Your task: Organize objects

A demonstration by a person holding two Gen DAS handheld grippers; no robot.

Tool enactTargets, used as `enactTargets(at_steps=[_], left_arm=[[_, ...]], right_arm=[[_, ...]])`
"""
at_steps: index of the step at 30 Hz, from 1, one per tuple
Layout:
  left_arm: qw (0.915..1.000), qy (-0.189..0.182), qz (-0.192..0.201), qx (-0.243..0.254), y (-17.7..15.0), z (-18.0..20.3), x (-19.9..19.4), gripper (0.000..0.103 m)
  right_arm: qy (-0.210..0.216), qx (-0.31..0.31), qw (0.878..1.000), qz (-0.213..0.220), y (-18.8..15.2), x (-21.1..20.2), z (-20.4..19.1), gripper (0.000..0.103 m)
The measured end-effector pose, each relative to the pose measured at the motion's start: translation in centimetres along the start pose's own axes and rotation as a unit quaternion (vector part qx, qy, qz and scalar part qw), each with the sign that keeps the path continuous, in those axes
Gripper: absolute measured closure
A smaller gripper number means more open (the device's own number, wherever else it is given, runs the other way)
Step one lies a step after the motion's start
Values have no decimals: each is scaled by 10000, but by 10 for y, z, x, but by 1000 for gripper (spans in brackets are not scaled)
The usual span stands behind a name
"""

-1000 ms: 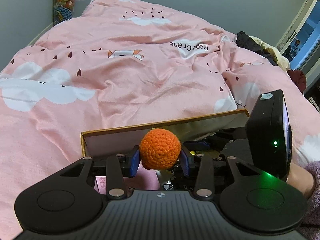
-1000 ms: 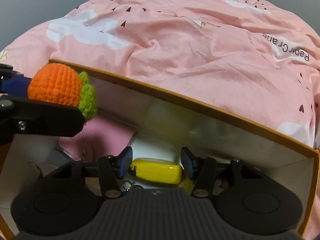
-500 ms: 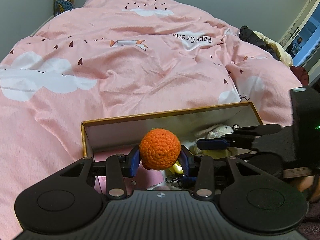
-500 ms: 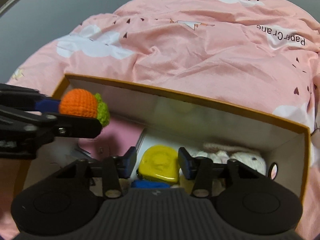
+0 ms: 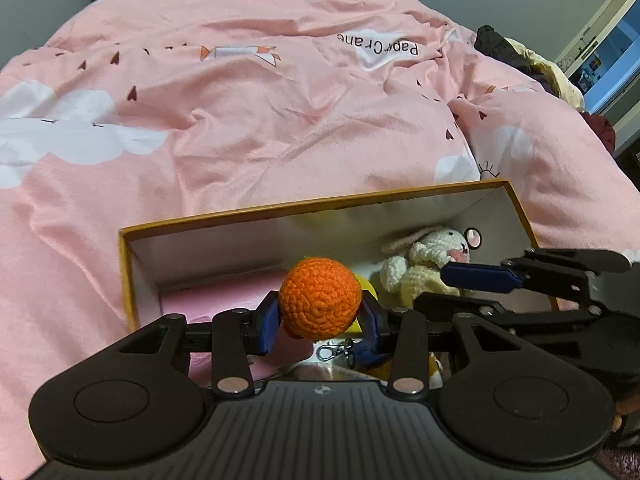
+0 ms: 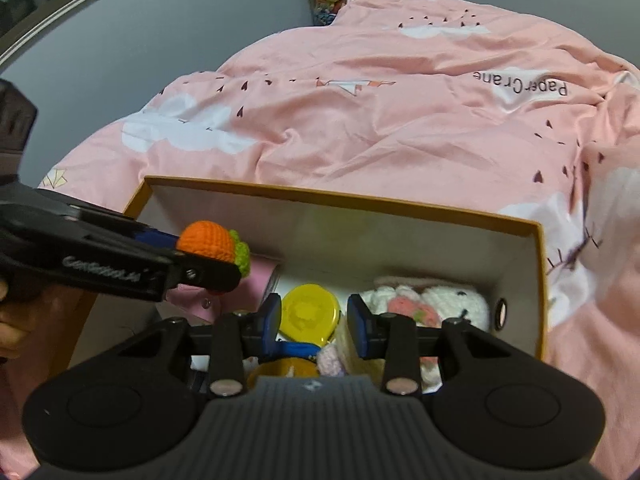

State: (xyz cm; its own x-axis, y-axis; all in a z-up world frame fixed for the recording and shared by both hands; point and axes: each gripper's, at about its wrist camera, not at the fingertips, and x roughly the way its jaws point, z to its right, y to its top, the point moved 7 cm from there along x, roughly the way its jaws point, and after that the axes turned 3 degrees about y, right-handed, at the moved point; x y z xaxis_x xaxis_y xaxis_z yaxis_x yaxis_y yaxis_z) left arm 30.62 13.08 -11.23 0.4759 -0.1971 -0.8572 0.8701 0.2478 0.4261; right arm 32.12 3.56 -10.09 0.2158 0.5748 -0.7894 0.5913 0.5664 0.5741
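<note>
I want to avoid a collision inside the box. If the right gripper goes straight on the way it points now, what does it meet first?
Most likely the yellow round case, lying in the box directly between and beyond the closing, empty right gripper. Depth is unclear.

We see the box (image 6: 536,280) on the bed (image 5: 260,120). In it the bunny (image 6: 432,304) lies at the right end, the tin (image 6: 310,312) left of it in the middle, the pouch (image 5: 216,300) at the left. The ball (image 5: 320,304), between the left gripper's (image 5: 320,318) pads, hangs over the box's left part; the right gripper (image 6: 312,326) is over the tin.
</note>
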Motion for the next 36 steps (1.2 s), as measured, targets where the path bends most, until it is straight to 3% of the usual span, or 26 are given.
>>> enactTargets(at_steps=[7, 15, 19, 23, 28, 33, 36], left_arm=[[9999, -34, -131, -97, -5, 2, 7, 52], [9995, -156, 193, -171, -4, 9, -21, 49], [9982, -190, 549, -171, -8, 20, -46, 49], [9949, 28, 1012, 2, -19, 38, -78, 49], [9853, 192, 1690, 136, -47, 66, -119, 49], [9778, 337, 2067, -42, -78, 78, -144, 48], [9706, 487, 2355, -100, -97, 82, -152, 41]], right_arm=[[-73, 117, 9999, 65, -8, -10, 3, 61], [-59, 254, 9995, 180, -19, -25, -3, 59], [-93, 299, 9990, 314, -25, -41, -9, 53], [-184, 251, 9983, 487, -33, -62, -18, 46], [-463, -51, 9949, 897, -47, -94, -37, 41], [-788, -56, 9871, 1393, -64, -129, -47, 38], [-901, 95, 9817, 1677, -75, -147, -51, 33]])
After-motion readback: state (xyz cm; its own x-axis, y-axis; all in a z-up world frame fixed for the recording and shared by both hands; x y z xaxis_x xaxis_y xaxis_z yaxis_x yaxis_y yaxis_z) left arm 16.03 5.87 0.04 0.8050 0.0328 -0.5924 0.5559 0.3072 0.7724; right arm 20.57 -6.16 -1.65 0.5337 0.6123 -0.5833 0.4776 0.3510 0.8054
